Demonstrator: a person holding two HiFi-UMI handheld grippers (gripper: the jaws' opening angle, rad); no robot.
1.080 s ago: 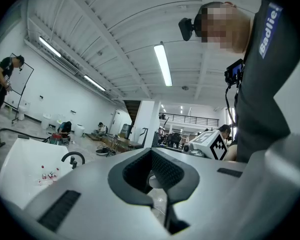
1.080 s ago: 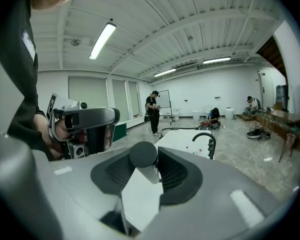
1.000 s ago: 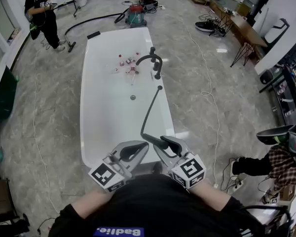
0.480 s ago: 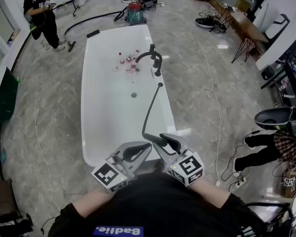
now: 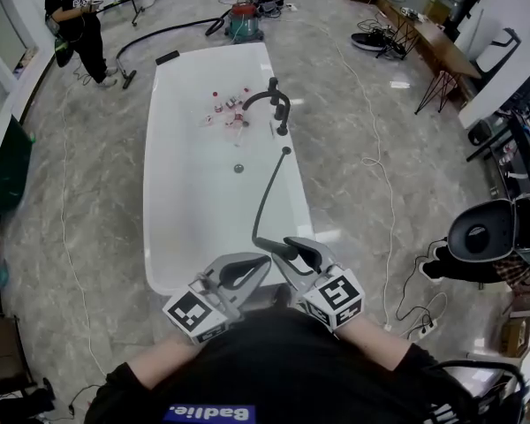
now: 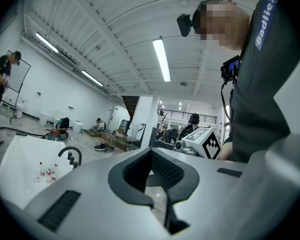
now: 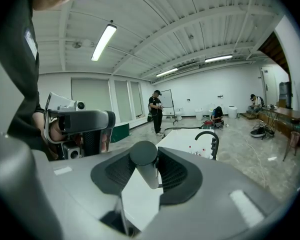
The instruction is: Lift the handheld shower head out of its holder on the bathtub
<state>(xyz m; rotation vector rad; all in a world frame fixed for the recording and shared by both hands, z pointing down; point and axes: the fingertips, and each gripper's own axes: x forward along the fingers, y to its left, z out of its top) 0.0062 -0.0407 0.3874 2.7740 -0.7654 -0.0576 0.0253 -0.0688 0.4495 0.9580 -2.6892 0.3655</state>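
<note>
The dark handheld shower head (image 5: 272, 248) is clamped between the jaws of my right gripper (image 5: 287, 253), above the near end of the white bathtub (image 5: 159, 193). Its black hose (image 5: 266, 193) curves from the handle up to the tub's right rim, below the black faucet (image 5: 275, 104). In the right gripper view the round handle (image 7: 146, 166) stands between the ribbed pads, which are shut on it. My left gripper (image 5: 247, 268) hovers close beside the right one. Its fingertips (image 6: 162, 200) meet with nothing in them.
Several small bottles (image 5: 230, 111) lie inside the tub near the faucet. A person (image 5: 75, 16) stands at the far left and a vacuum (image 5: 245, 23) sits beyond the tub. Another person (image 5: 477, 237) crouches at the right. Cables (image 5: 380, 184) trail over the marble floor.
Both grippers and the shower head have kept their place. The person at the right has bent lower and shifted toward the frame's edge.
</note>
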